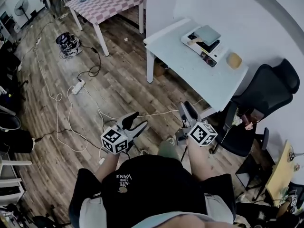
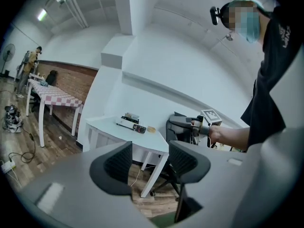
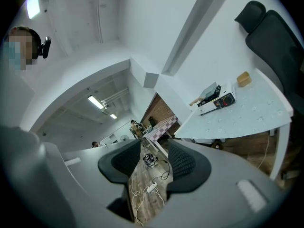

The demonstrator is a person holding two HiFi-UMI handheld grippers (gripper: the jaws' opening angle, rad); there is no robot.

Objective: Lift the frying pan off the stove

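The frying pan [image 1: 207, 34] sits on a small white stove [image 1: 202, 44] on the white table [image 1: 190, 68], its pale handle pointing toward the table's left edge. In the right gripper view the pan [image 3: 209, 90] and stove [image 3: 217, 100] lie far off at the right. The left gripper view shows the stove [image 2: 129, 123] small beyond the jaws. Both grippers are held level in front of the person, well short of the table. My left gripper [image 1: 136, 121] is open with nothing between its jaws. My right gripper [image 1: 186, 111] is open and empty too.
A tan block [image 1: 233, 60] lies on the table right of the stove. A black office chair [image 1: 266, 96] stands at the table's right. Cables and a power strip [image 1: 77, 86] trail over the wooden floor. A checkered table [image 1: 107, 1] stands further back.
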